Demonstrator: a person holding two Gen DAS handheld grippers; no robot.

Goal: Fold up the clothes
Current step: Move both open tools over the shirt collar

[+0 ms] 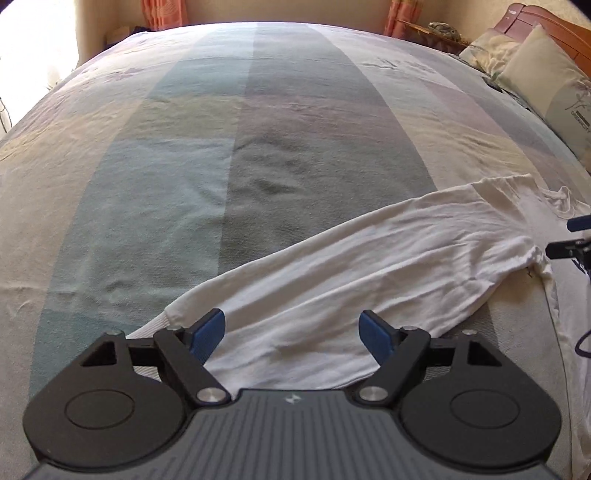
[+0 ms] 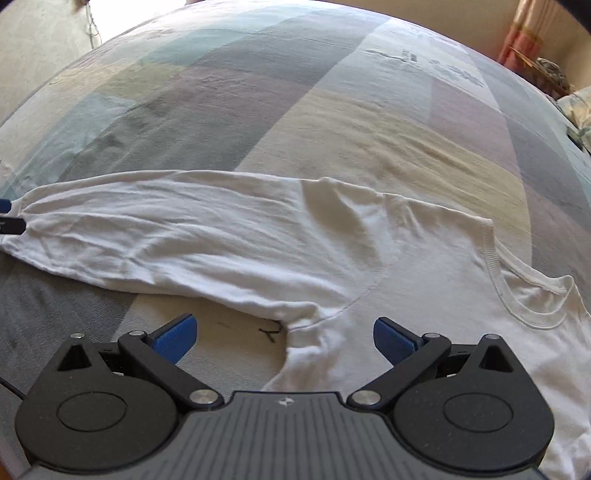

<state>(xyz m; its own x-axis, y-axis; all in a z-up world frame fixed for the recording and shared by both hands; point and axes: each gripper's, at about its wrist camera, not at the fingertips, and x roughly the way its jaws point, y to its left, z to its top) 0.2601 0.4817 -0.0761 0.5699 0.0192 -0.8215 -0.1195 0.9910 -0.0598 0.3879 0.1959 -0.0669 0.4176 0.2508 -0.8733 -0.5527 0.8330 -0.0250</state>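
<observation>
A white long-sleeved shirt (image 2: pixel 406 258) lies flat on the bed, its sleeve (image 1: pixel 351 266) stretched out to the left across the bedspread. My left gripper (image 1: pixel 291 332) stands open over the cuff end of the sleeve, and its blue pads (image 1: pixel 208 334) hold nothing. My right gripper (image 2: pixel 284 339) is open above the armpit seam, where the sleeve meets the body. The neckline (image 2: pixel 524 295) shows at the right. The right gripper's tips (image 1: pixel 569 236) peek in at the right edge of the left wrist view. The left gripper's tip (image 2: pixel 9 221) shows by the cuff.
The bed wears a striped bedspread (image 1: pixel 229 155) in pale green, grey, lilac and cream. Pillows (image 1: pixel 543 77) and a wooden headboard (image 1: pixel 554 26) stand at the far right. Orange curtains (image 1: pixel 162 13) hang behind the bed. A bright window lights the far left corner.
</observation>
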